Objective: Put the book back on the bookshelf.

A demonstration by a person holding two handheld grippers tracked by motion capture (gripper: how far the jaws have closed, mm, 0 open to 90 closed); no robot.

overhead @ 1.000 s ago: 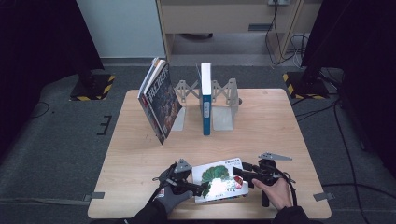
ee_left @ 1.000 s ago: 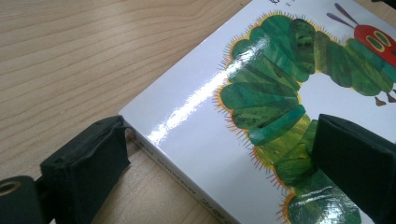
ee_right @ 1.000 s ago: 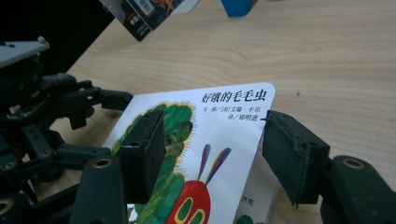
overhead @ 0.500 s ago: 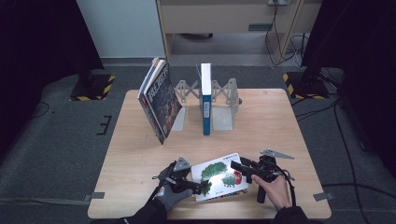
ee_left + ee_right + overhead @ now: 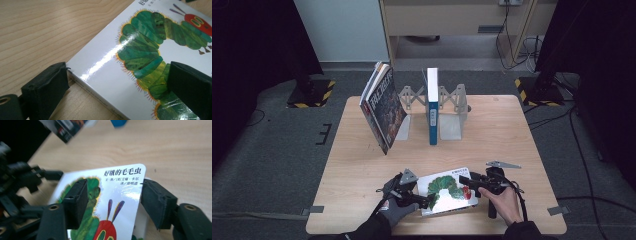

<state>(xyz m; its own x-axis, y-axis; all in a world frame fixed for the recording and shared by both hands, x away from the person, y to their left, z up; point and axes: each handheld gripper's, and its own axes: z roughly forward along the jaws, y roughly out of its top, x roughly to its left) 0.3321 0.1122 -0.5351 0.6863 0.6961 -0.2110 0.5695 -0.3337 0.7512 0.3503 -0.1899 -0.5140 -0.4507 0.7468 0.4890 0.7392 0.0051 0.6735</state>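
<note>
Caterpillar picture book (image 5: 447, 189) flat on the table (image 5: 512, 135) between both grippers, left gripper (image 5: 120, 82) jaws apart astride its spine corner, right gripper (image 5: 113, 202) jaws just widening around the title edge, high view adding upright books (image 5: 432, 105) beyond.

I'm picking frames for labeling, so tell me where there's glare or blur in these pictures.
Left gripper view: a bright streak of glare crosses the glossy caterpillar book, otherwise sharp. Right gripper view: the title is readable, but the leaning book at the top edge is blurred. High view: even light on the table, dark surroundings, soft detail.
</note>
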